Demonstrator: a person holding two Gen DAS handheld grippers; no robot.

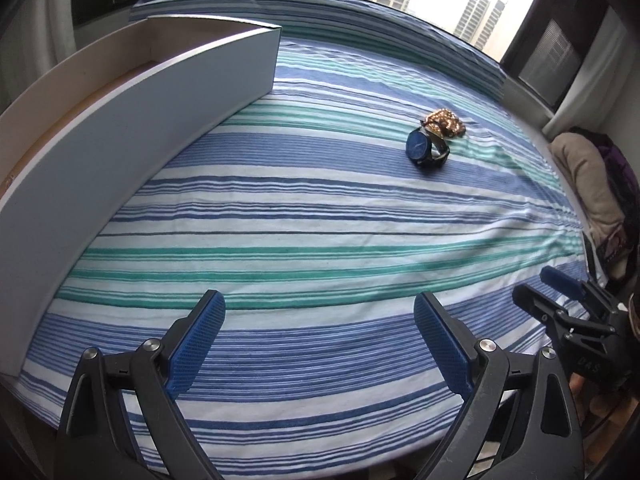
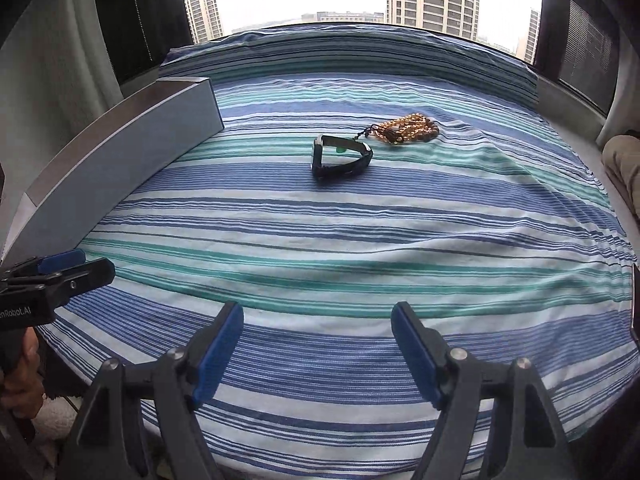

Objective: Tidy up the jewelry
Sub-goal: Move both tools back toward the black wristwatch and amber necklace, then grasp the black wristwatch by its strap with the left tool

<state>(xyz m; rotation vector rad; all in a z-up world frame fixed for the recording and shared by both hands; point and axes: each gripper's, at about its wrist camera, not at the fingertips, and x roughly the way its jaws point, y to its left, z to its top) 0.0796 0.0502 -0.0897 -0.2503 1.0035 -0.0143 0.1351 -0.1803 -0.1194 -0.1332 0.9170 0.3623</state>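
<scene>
The bed sheet point(image 2: 320, 232) is all stripes: dark blue, lighter blue, white and a few teal-green bands running left to right. The watch point(image 1: 426, 148) has a deep blue face on a black strap. Just behind it the beads point(image 2: 404, 130) are amber-gold. The long box point(image 1: 132, 132) on the left is pale grey-blue outside, white inside. Both tongs are black with bright blue textured pads point(image 1: 196, 344).

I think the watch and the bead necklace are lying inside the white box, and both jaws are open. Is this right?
Not quite. The watch and bead necklace lie on the striped sheet, outside the white box, as the right wrist view shows. Both jaws are open.
</scene>
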